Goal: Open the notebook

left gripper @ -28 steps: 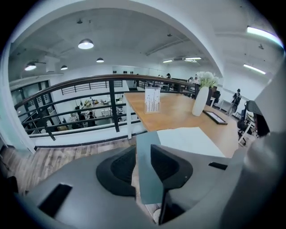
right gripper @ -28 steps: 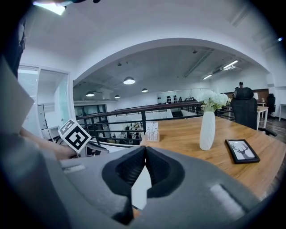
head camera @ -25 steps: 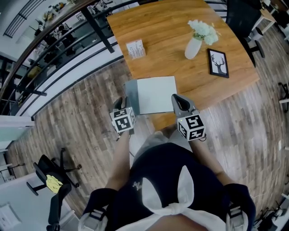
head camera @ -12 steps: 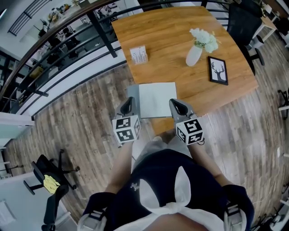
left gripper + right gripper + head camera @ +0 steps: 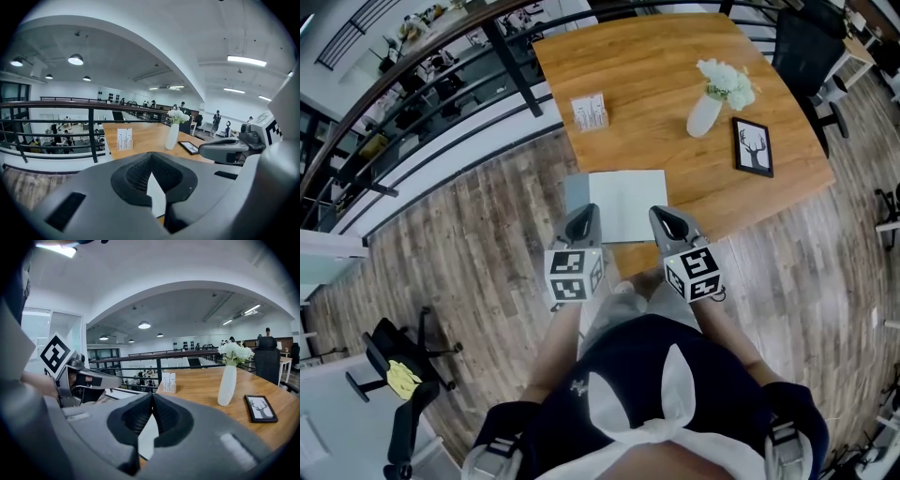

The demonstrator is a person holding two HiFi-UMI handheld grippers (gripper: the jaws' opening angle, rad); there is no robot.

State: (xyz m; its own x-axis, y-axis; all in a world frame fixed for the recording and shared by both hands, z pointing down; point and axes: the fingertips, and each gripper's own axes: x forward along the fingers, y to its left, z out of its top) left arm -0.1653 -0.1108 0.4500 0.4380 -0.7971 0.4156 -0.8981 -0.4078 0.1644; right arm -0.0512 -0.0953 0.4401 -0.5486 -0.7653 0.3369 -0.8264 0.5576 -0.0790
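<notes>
Nearest, the left tool (image 5: pixel 583 221), its jaws just closed together on nothing, and the right tool (image 5: pixel 664 219), also shut and empty, hover at the near corners of the pale grey rectangular notebook (image 5: pixel 628 204). It lies flat at the wooden bench's (image 5: pixel 656 84) near edge, long axis crosswise. Its darker left strip looks like the spine, so the right tool seems nearer the free edge.

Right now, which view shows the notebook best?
Head view: the whole notebook shows from above at the table's near edge. Both gripper views catch only a pale sliver of it past their shut jaws.
</notes>
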